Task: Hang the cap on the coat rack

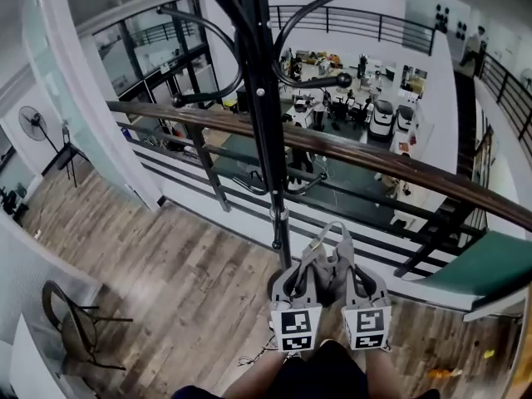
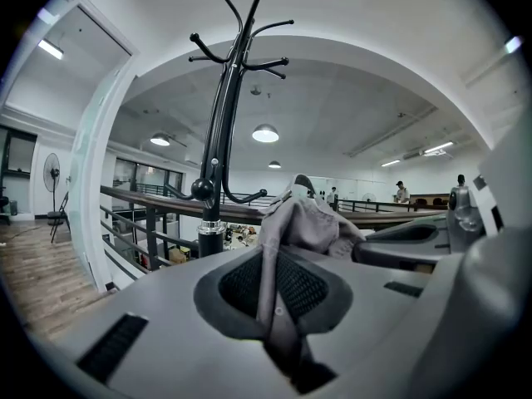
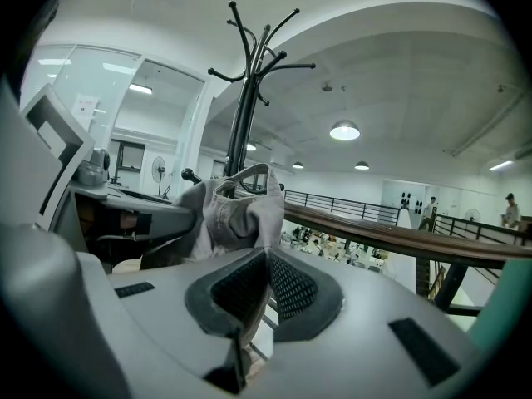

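The black coat rack [image 1: 259, 98] rises right in front of me, its curved hooks [image 1: 328, 80] spreading above the grippers. Both grippers hold a grey cap [image 1: 332, 254] between them, just right of the pole and near its base. My left gripper [image 1: 309, 263] is shut on the cap's fabric, and the left gripper view shows the cloth [image 2: 303, 219] pinched in that gripper [image 2: 278, 306], with the rack [image 2: 218, 140] ahead to the left. My right gripper [image 1: 354, 266] is shut on the cap's other side. In the right gripper view the cap [image 3: 233, 210] bunches above that gripper [image 3: 253, 298], below the rack [image 3: 245, 115].
A wooden handrail [image 1: 374, 156] on black bars runs across just behind the rack, with a lower office floor beyond it. A chair [image 1: 71, 322] stands at the lower left and a fan [image 1: 33, 123] at the far left. A green surface [image 1: 490, 264] lies at the right.
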A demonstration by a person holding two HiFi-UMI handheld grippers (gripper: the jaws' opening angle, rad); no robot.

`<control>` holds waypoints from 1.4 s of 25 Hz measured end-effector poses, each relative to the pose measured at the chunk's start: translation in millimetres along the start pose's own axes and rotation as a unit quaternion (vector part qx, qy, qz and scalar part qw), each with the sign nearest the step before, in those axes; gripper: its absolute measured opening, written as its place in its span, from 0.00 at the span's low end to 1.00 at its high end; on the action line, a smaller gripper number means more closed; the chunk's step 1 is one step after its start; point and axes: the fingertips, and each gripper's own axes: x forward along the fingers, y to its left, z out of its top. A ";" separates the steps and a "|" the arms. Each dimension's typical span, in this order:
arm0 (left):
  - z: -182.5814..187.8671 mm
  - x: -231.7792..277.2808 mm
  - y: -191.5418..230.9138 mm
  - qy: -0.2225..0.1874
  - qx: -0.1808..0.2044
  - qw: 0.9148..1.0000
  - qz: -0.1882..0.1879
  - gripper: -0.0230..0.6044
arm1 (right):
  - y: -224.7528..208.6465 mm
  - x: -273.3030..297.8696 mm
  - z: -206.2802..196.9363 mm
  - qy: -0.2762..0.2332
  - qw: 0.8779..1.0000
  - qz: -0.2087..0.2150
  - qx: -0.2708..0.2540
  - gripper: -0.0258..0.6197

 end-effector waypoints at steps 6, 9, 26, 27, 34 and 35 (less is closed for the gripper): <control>6.7 23.5 4.2 -0.001 -0.009 0.999 0.034 0.09 | -14.6 26.2 7.7 -0.007 1.000 0.023 -0.008 0.09; 17.2 37.8 0.4 -0.006 -0.018 0.999 0.049 0.09 | -30.6 40.0 17.2 -0.011 0.999 0.036 -0.015 0.09; 39.3 115.6 2.3 -0.005 -0.063 0.983 0.175 0.09 | -83.2 142.9 39.4 -0.012 0.988 0.148 -0.037 0.09; 38.6 119.2 3.2 -0.004 -0.064 0.982 0.179 0.09 | -83.6 147.9 38.4 -0.010 0.987 0.153 -0.036 0.09; 32.4 131.0 15.5 0.010 -0.075 0.976 0.206 0.09 | -76.3 175.8 32.3 0.012 0.980 0.199 -0.027 0.09; 31.5 132.0 16.9 0.010 -0.077 0.975 0.210 0.09 | -75.0 178.9 31.3 0.014 0.978 0.205 -0.028 0.09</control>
